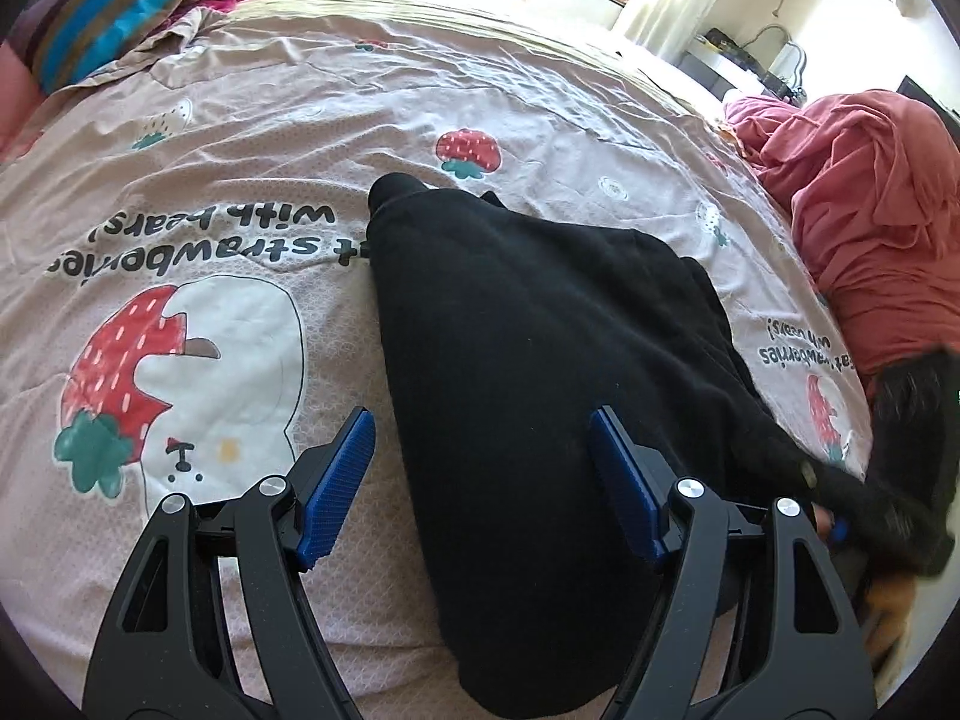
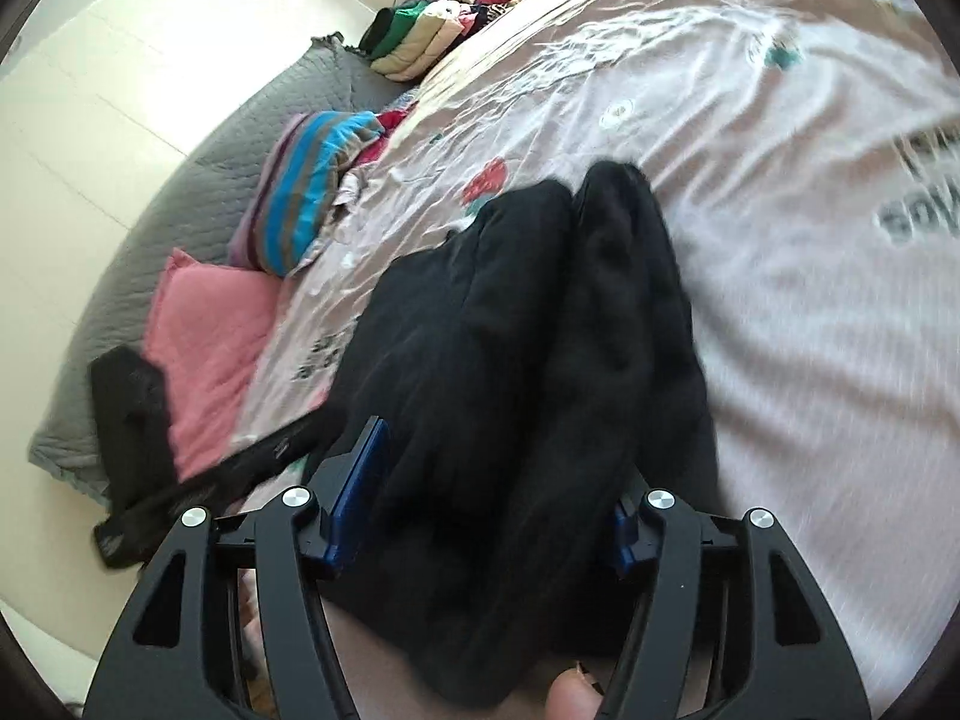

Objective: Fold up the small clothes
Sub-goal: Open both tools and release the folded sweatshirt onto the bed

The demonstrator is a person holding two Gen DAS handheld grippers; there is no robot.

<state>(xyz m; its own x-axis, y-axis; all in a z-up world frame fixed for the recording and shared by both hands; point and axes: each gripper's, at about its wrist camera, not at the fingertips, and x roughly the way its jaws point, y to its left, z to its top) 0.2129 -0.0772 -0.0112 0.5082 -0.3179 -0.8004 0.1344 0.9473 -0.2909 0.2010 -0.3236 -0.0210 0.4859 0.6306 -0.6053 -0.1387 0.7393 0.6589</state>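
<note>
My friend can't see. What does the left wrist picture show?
A black garment lies folded on a pink strawberry bedsheet, between the open left gripper. A red garment is heaped at the right.

Each gripper has black plastic arms with triangular cut-outs, round silver screws at the joints, and ridged blue pads on its fingers. On the left gripper [image 1: 483, 483] both pads face inward; on the right gripper [image 2: 492, 510] the pads are darker blue.
</note>
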